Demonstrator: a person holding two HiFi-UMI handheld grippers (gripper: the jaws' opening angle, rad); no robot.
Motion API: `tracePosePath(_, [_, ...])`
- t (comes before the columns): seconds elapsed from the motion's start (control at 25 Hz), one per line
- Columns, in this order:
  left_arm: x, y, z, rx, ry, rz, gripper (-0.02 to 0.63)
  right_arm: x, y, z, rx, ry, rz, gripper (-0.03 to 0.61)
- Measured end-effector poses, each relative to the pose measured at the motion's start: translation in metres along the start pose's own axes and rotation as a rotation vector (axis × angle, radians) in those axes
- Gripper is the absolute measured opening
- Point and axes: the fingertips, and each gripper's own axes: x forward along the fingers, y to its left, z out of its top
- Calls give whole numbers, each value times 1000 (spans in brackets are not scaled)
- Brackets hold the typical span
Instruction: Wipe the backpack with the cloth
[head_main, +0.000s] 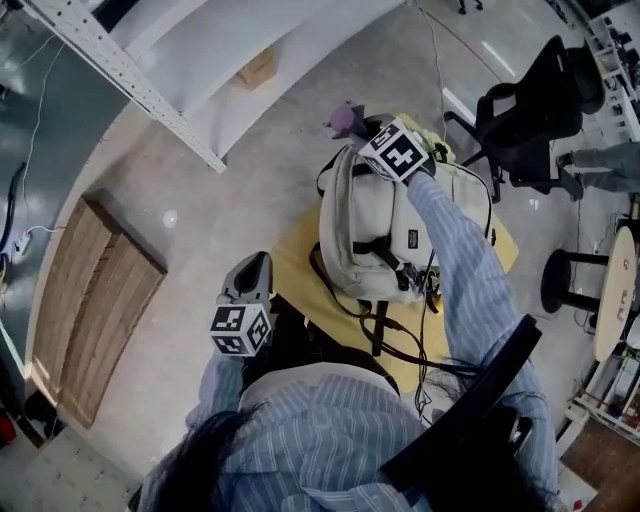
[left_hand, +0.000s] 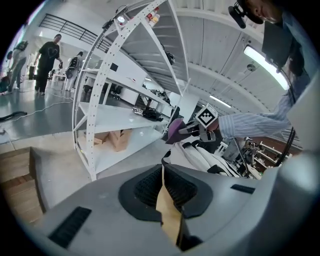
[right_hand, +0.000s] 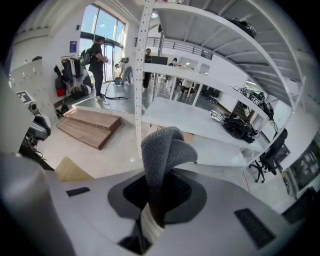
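Head view entry: cloth at backpack's far end

Item one, right gripper (head_main: 362, 135): jaws pinching the grey cloth (head_main: 343, 120), at the top end of the backpack (head_main: 375, 230). Backpack lies on the yellow table (head_main: 292, 250), long axis running back towards me. Item two, left gripper (head_main: 254, 265): jaws pressed together, empty, off the table's near-left edge. I judge the right nearer

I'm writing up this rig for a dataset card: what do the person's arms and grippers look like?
The left gripper and right gripper both have smooth grey shells with dark pads. Each carries a cube of black-and-white square markers. The sleeves are light blue with fine stripes.
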Motion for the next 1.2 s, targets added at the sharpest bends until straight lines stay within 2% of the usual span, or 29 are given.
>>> tracePosePath(0.36, [-33,49,-10,-55,-23,93,17,23,24,19,-57,42,30,41])
tracePosePath(0.64, [-28,43,-1,-43,-42,76,16,22,33,22,-115,59,28,41])
tracePosePath(1.0, [-24,26,-15,-24,-28,47,15,7,114,3,-252,59,200,41])
tracePosePath(1.2, [-30,15,-18,-16,-34,54,16,-16,156,-16,-310,67,241,41])
